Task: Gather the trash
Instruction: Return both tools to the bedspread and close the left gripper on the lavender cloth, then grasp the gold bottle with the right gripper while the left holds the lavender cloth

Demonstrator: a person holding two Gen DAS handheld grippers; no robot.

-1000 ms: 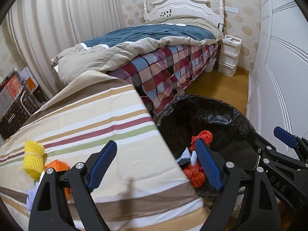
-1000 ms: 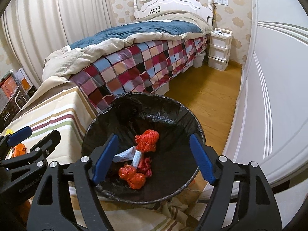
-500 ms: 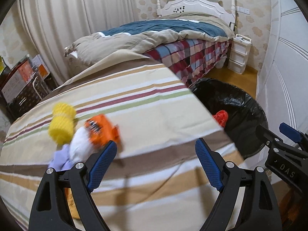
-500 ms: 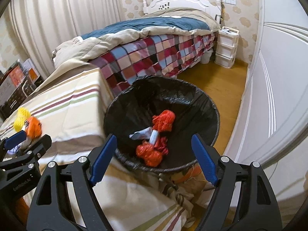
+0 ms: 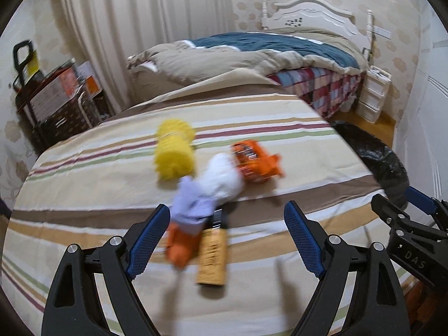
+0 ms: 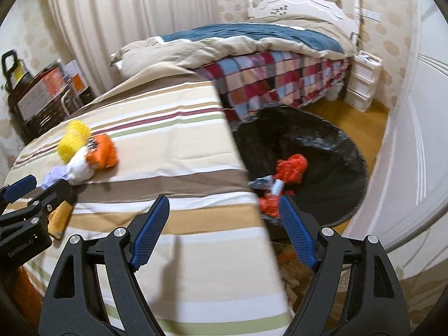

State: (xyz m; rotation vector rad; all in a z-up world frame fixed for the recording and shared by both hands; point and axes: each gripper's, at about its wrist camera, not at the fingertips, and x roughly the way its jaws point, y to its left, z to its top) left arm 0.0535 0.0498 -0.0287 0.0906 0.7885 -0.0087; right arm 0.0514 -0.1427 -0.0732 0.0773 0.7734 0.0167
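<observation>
So we're swinging both grippers away from the bin and over to the pile on the striped cloth. A second ago the left view was half bin; now the trash pile is sitting right in front of the left gripper (image 5: 226,240).

That gripper's jaws are spread wide with nothing pinched between them. We're keeping them open like that because the next grab looks like the closest stuff: the tan box (image 5: 211,257) and the orange wrapper (image 5: 179,247) lying just beyond the tips. Behind those we're seeing a white and lilac wad (image 5: 212,187), an orange packet (image 5: 256,161) touching it, and a yellow foam net (image 5: 175,152) at the far side. It's all pretty blurred, so we're not swearing to what each piece is.

The right gripper (image 6: 224,233) is also spread and empty, hanging over the edge of the striped cloth (image 6: 168,145) with the black-lined bin (image 6: 336,168) just beside it on the floor. The red netting (image 6: 291,169) and a small white tube are already lying inside, so we're guessing some of the job is done and the pile on the cloth is what's left.
</observation>
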